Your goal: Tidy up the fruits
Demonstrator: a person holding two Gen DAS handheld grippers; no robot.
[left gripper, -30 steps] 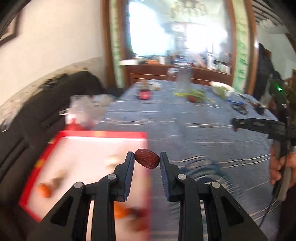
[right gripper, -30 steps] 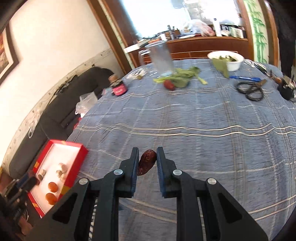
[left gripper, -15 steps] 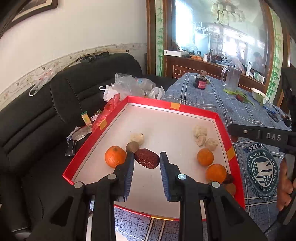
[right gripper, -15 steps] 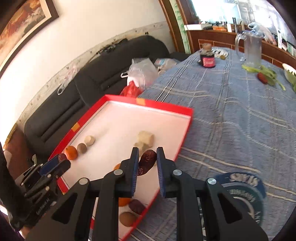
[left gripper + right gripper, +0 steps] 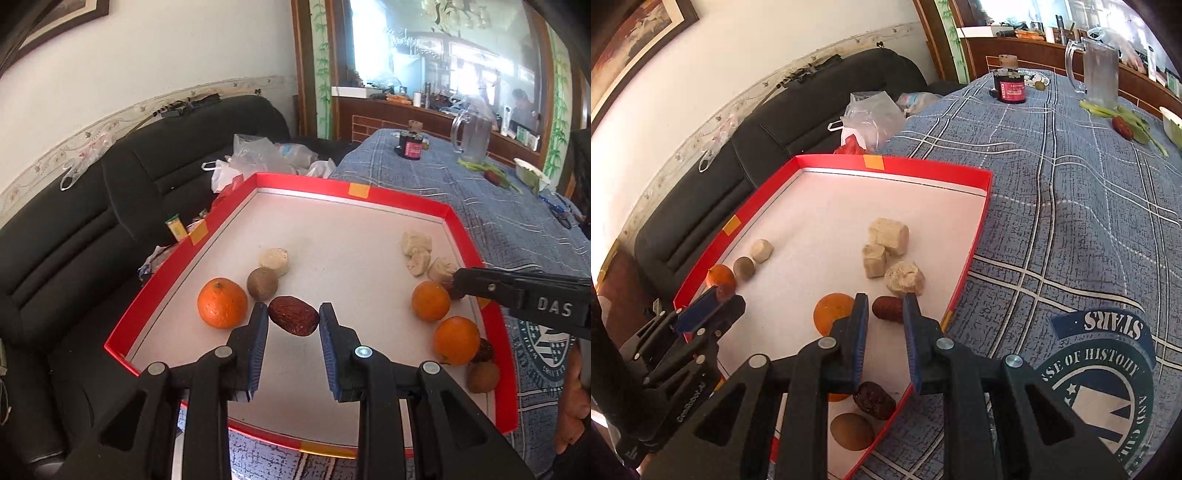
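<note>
A red-rimmed white tray (image 5: 369, 192) (image 5: 886, 162) lies at the table's edge. It holds oranges (image 5: 221, 302) (image 5: 430, 300), brown round fruits (image 5: 262, 283), pale chunks (image 5: 888, 236) and a dark date (image 5: 873, 398). My left gripper (image 5: 291, 317) is shut on a dark red date (image 5: 293, 320), low over the tray beside the left orange. My right gripper (image 5: 885, 306) is shut on another date (image 5: 888, 309), low over the tray's right side between an orange (image 5: 831, 310) and a pale chunk (image 5: 905, 277). The left wrist view shows its tip (image 5: 461, 282) there too.
A blue plaid tablecloth (image 5: 1071, 184) covers the table, which carries a dark jar (image 5: 1010, 86), a glass pitcher (image 5: 1097, 70), greens (image 5: 1126, 118) and a bowl. A black sofa (image 5: 92, 229) with plastic bags (image 5: 258, 158) stands left of the tray. A hand (image 5: 572, 406) is at right.
Both grippers have carried their dates from over the tablecloth to the tray and come down closer to its floor. The right date now lies crosswise between the fingers.
</note>
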